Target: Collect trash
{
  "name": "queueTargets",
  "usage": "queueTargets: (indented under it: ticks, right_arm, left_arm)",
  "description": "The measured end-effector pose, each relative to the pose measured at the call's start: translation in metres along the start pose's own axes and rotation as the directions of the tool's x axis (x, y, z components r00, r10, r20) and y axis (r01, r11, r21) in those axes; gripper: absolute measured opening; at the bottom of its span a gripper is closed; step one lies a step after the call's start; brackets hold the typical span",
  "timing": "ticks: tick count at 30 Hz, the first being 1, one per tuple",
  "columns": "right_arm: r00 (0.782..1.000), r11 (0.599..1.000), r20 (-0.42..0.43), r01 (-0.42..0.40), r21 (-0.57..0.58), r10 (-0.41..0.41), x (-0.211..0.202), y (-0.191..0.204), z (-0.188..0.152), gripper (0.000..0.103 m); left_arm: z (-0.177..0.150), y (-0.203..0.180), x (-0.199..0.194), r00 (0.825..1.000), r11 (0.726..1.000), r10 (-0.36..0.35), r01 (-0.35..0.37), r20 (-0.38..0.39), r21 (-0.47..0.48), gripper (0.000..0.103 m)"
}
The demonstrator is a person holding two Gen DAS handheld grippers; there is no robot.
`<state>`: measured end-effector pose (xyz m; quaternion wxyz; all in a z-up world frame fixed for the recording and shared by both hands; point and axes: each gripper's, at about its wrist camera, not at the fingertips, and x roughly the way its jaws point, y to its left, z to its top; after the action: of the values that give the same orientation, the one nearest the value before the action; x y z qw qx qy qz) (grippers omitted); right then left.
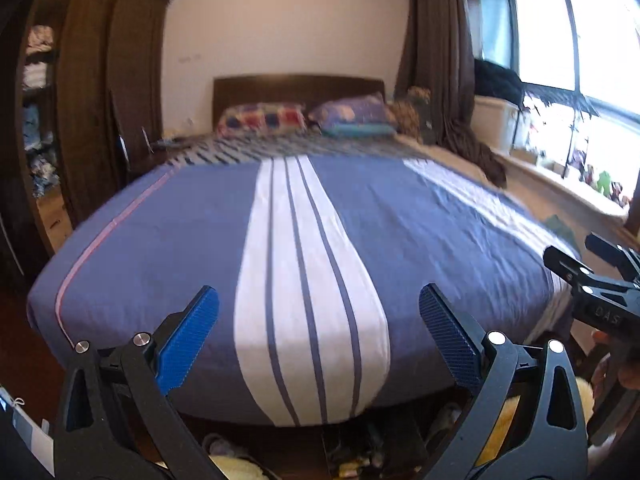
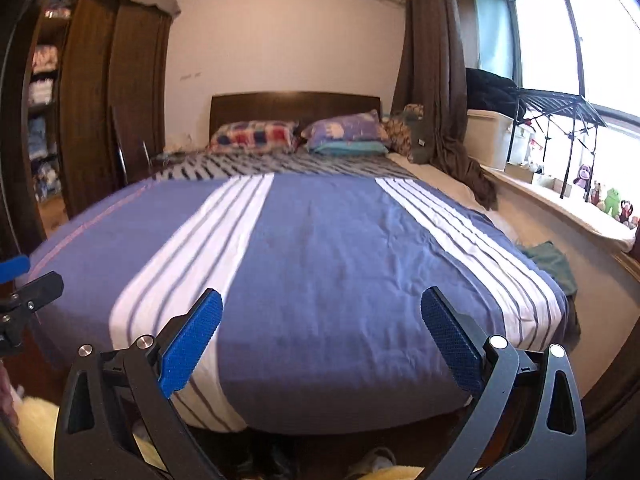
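Blue pads on the left gripper [image 1: 319, 326] stand wide apart with nothing between them, only the striped blue bedspread [image 1: 192, 248] behind. Left wrist view: it points across the foot of the bed toward the pillows [image 1: 264, 119]. No trash shows anywhere on the bedspread. Clutter sits on the floor under the bed's foot [image 1: 352, 456], too dark and cropped to call trash or not. No bin or bag in view. Only containers: an open wardrobe [image 1: 38, 92] on the left, shelves stuffed with folded clothes, and a white box [image 1: 494, 120] by the window, contents hidden. The right gripper [image 1: 592, 276] edges in at the right margin.

Right wrist view: the right gripper [image 2: 322, 326] is spread just as wide and empty too. Same bed, slightly further right. A dark green cloth [image 2: 550, 258] lies beside the bed's right edge, looks like clothing rather than rubbish. Toys [image 2: 610, 200] line the window sill. Shoes or similar show under the foot of the bed [image 2: 372, 460], unclear.

Judgement: this is the search step, both hands free and scanning. Next move calls for finding a trash item and a place to put it; neither is visible, so look lower or sideways, likely at the floor.
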<state>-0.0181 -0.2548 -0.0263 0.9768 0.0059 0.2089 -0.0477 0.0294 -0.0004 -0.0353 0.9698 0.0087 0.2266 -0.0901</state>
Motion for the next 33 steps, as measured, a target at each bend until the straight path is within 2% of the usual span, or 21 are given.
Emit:
queueTargets:
  ticks: [6,9,17,33]
  right_arm:
    - [0.997,0.999,0.078,0.013,0.037,-0.016,-0.017,-0.007,0.019,0.100]
    - [0.995,0.999,0.094,0.026,0.042,-0.030,-0.023,-0.006,0.022,0.100]
    - [0.992,0.999,0.120,0.021,0.034,-0.025,-0.029,-0.002,0.024,0.100]
    - [0.995,0.999,0.100,0.002,0.043,-0.007,-0.024,-0.004,0.024,0.100]
  left_arm:
    - [0.018,-0.004,-0.026,0.993,0.999,0.047,-0.050,0.106,0.018,0.095]
    - [0.024,-0.008,-0.032,0.989,0.997,0.066,-0.069,0.134,0.018,0.095]
    - [0.026,-0.011,-0.033,0.989,0.997,0.072,-0.074,0.126,0.008,0.095]
    - [0.029,-0.008,-0.041,0.987,0.997,0.078,-0.077,0.142,-0.009,0.095]
